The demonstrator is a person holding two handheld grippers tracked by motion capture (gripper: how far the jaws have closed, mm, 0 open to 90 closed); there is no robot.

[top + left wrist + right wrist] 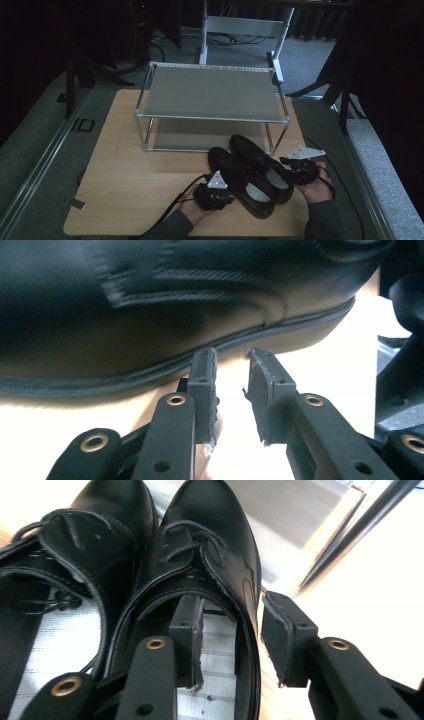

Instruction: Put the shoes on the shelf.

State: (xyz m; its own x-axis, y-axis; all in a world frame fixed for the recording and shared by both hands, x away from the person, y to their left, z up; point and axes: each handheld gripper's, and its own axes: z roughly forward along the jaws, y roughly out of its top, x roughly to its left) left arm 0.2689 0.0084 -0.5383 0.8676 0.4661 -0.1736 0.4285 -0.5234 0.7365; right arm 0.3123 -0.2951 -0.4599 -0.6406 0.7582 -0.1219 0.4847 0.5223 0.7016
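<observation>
Behind the black shoes (250, 172), a metal rack (210, 92) stands; both tools (214, 196) (299, 167) gape open.

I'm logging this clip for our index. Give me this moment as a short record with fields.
setting: wooden table with a two-tier metal rack
items: pair of black lace-up shoes in front of the rack
left tongs: open, tips at a shoe's sole edge
right tongs: open, straddling the right-hand shoe's side wall
rack shelves: nothing on them
</observation>
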